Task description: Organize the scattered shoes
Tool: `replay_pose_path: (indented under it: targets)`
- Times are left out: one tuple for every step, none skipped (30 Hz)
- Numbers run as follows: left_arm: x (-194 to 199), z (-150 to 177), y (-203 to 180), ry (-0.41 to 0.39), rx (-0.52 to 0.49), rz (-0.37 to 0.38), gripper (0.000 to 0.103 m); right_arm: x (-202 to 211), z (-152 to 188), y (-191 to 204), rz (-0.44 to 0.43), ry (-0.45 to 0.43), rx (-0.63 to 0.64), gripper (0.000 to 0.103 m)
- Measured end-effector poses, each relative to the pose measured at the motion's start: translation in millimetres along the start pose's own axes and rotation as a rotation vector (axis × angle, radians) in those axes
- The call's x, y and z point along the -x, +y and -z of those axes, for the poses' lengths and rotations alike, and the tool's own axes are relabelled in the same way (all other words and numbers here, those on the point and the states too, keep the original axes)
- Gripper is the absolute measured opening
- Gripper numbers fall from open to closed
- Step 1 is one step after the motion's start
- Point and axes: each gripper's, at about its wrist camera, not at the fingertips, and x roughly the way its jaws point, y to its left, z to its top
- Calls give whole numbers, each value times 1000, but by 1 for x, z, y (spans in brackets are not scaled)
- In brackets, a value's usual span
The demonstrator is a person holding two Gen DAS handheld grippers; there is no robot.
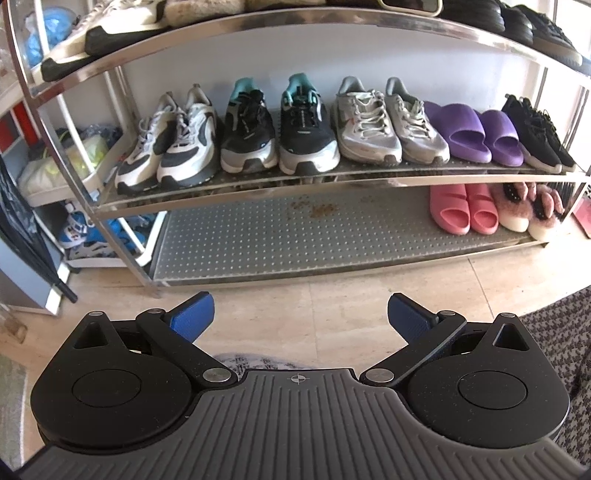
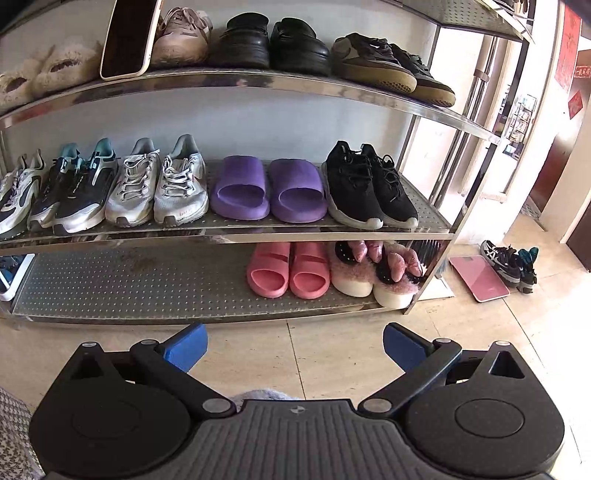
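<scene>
A metal shoe rack [image 1: 258,29] [image 2: 258,83] stands ahead in both views. Its middle shelf holds white-navy sneakers [image 1: 166,147], black-teal sneakers [image 1: 280,129], grey sneakers [image 1: 384,125], purple slides [image 1: 476,133] [image 2: 269,188] and black sneakers [image 1: 535,129] [image 2: 369,184]. On the bottom shelf sit pink slides [image 1: 463,210] [image 2: 288,271] and pink fluffy slippers [image 1: 528,206] [image 2: 373,273] at the right. My left gripper [image 1: 300,317] and right gripper [image 2: 293,347] hover open over the floor, holding nothing. A dark sneaker pair [image 2: 511,262] lies on the floor right of the rack.
The bottom shelf's left part [image 1: 280,236] is bare perforated metal. A pink scale [image 2: 478,277] lies by the rack's right leg. A phone [image 2: 129,37] leans on the top shelf among shoes. A houndstooth fabric [image 1: 557,339] is at the right; a white storage cart [image 1: 74,173] stands left.
</scene>
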Motion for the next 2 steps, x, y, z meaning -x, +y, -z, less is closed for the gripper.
replay_pose_path:
  targets:
    - [0,0,0,-1,1,0,102,0,0,0,0,0,1,101]
    - [0,0,0,-2,3,1,102,0,0,0,1,0,1,101]
